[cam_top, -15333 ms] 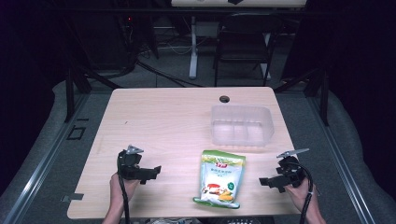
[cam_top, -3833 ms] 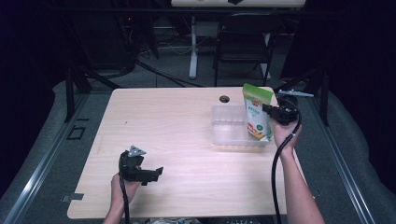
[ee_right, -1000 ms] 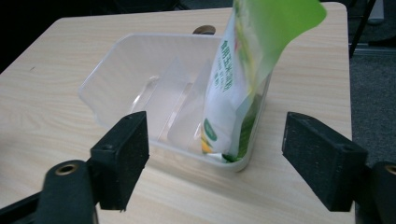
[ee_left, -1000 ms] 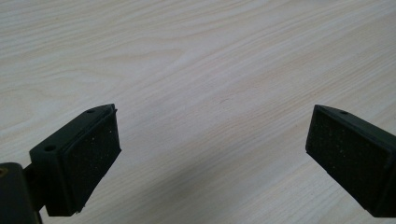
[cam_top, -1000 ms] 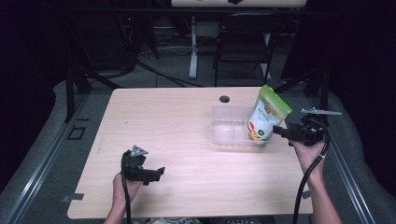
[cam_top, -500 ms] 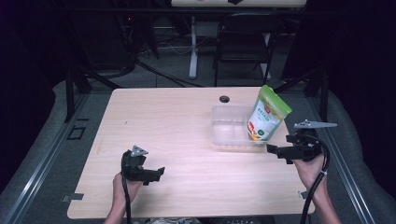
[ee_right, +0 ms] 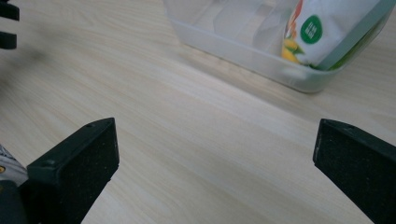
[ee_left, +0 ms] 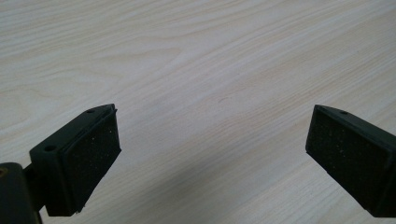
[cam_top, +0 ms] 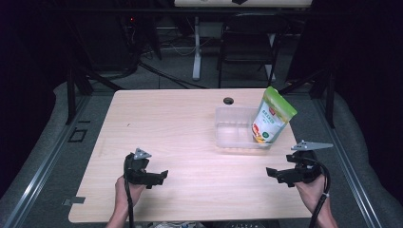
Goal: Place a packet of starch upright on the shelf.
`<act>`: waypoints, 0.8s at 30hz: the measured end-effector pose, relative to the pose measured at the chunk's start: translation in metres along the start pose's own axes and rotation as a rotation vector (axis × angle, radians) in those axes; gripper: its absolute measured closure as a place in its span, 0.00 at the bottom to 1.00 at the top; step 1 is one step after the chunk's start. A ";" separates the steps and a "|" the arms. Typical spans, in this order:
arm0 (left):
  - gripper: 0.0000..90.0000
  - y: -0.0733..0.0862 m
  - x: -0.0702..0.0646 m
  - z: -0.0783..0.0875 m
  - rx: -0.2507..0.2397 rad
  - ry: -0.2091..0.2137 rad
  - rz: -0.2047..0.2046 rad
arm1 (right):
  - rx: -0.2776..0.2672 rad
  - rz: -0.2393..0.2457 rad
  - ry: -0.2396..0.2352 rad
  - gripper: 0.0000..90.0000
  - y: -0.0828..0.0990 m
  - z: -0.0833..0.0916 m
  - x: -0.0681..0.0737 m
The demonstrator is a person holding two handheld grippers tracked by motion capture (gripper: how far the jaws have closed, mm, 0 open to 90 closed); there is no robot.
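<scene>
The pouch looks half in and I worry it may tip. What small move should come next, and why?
Probably bring the right gripper, open and empty, back to nudge the snack pouch down flat. It leans upright against the right end of the clear plastic container, its top well above the rim.

Pale wood-grain table (cam_top: 190, 123), clear colourless container (cam_top: 233, 137), green-topped white pouch (cam_top: 271, 116) printed with red and yellow plus a green dot, black left gripper (ee_left: 210, 154) and right gripper (ee_right: 215, 163), grey plates.
</scene>
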State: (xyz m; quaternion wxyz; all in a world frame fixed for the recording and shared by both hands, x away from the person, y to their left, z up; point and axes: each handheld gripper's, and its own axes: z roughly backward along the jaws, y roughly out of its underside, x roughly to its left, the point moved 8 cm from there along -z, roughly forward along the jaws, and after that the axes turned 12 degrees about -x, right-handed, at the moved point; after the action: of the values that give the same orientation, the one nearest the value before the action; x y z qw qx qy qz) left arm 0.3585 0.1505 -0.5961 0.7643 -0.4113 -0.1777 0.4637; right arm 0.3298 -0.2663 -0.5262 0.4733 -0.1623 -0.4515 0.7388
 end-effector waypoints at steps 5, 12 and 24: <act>0.03 0.000 0.000 -0.001 -0.008 -0.006 -0.004 | 0.032 0.005 -0.004 0.01 0.020 -0.005 0.002; 0.03 0.000 0.000 -0.001 -0.009 -0.006 -0.012 | 0.075 -0.001 0.005 0.01 0.046 -0.011 0.002; 0.03 0.000 0.000 -0.002 -0.004 -0.009 -0.038 | 0.109 -0.032 0.046 0.02 0.082 -0.004 -0.009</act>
State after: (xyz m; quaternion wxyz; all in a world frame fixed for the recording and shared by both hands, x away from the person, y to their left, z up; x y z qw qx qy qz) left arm 0.3593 0.1495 -0.5970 0.7714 -0.4071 -0.1898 0.4508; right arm 0.2920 -0.2836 -0.5972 0.5033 -0.1459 -0.4019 0.7509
